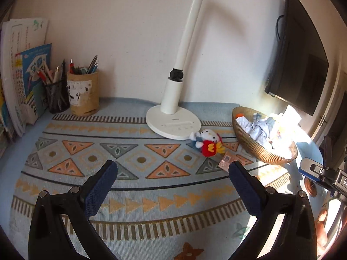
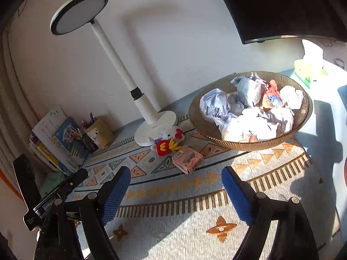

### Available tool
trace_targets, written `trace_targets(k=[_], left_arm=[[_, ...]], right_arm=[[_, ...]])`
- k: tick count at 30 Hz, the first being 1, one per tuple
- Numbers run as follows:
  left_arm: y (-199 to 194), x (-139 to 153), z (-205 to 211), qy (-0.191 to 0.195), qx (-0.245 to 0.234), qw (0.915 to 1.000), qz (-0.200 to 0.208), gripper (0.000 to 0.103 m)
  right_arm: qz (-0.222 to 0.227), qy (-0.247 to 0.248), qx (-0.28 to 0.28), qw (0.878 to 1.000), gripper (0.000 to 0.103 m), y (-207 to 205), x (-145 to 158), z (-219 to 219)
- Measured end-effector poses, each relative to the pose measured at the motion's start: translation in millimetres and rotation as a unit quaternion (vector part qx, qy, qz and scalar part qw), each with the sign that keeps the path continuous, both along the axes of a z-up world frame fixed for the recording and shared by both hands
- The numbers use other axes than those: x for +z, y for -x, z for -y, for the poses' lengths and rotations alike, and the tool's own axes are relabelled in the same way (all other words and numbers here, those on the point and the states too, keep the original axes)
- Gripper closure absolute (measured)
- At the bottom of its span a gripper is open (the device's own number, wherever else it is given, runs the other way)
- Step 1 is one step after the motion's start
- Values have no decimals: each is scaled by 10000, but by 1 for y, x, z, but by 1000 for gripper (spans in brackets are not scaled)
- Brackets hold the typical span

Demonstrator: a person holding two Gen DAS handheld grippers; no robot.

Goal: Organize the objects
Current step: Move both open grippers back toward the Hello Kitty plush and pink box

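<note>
A small plush cat toy in red and blue lies on the patterned mat by the white lamp's base. Beside it rests a small pink box, partly hidden behind my finger in the left wrist view. A ribbed amber bowl holds crumpled paper. My left gripper hovers open over the mat with nothing between its fingers. My right gripper is open too, short of the pink box and toy, holding nothing.
Two pen holders and leaning books stand at the back left against the wall. A dark monitor hangs at the right. A tissue box sits beyond the bowl in bright sun. The other gripper's body shows at the left.
</note>
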State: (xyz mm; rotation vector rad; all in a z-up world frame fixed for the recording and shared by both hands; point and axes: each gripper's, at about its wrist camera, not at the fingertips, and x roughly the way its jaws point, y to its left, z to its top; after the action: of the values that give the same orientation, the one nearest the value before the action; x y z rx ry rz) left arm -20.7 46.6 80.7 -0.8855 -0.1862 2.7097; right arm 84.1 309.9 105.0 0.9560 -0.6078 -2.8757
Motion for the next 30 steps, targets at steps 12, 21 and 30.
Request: trace_targets(k=[12,21,30], left_arm=[[-1,-47,-2,601,494,9965,314,1],[-3,-50,3,524,523,9964,409,1],[-4,-50,0,573,478,9963,438,1]], right_arm=[[724,-960,45,9927,18,27,-61,25],[798,-1505,38,9854,14,28,-62,40],[1254,-1071,205,9861,14,45,-74,27]])
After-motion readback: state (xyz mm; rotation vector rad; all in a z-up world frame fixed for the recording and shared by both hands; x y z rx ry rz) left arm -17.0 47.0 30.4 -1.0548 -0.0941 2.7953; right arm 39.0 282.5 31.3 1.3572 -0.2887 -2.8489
